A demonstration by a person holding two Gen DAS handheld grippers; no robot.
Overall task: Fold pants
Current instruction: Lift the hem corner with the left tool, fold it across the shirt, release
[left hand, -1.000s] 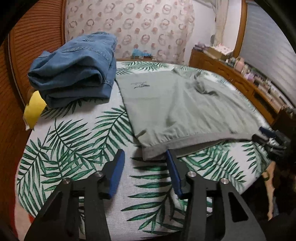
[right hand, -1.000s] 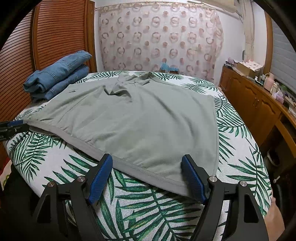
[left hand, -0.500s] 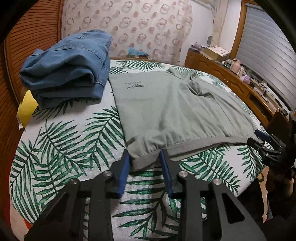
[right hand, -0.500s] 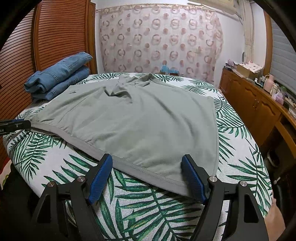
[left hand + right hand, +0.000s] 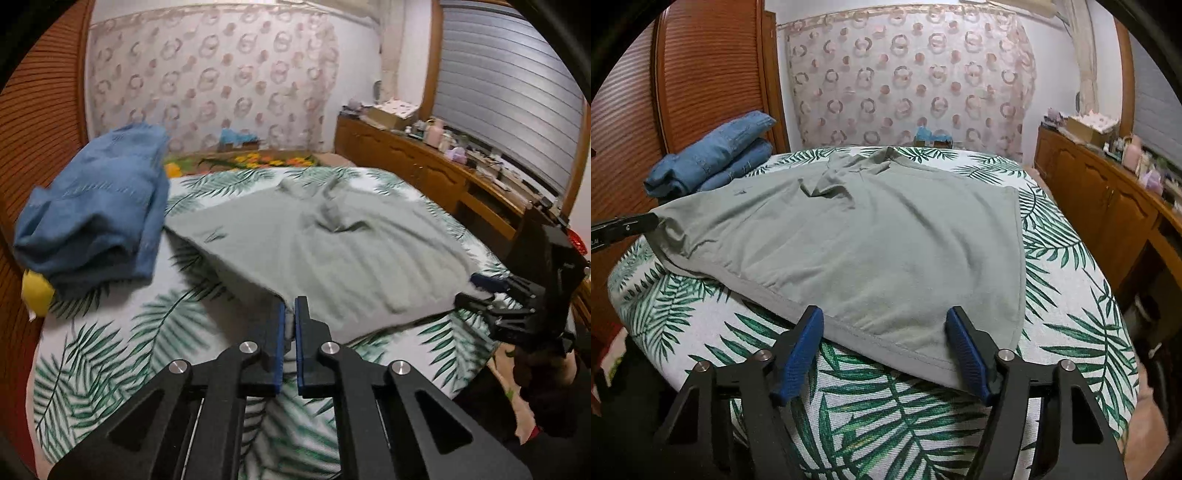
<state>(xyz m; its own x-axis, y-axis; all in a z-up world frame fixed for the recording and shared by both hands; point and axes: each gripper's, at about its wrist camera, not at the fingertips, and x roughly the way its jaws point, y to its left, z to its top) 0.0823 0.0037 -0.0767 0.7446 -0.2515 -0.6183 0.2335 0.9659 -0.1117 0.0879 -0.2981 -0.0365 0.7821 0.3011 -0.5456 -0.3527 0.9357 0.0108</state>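
Palm-print bed [image 5: 1071, 302] carrying grey pants [image 5: 879, 240], folded jeans [image 5: 713, 158] beside wooden wardrobe [image 5: 701, 74]. Dresser [image 5: 1108, 206] along right wall. Left gripper [image 5: 290, 314] jaws pinching pants' corner; right gripper [image 5: 886, 343] jaws spread, just been closing, straddling hem.

Left gripper [image 5: 290, 314] clamped shut; right gripper [image 5: 886, 347] jaws apart, just been closing

One grey-green pants [image 5: 871, 254], one folded jeans pile [image 5: 713, 158].
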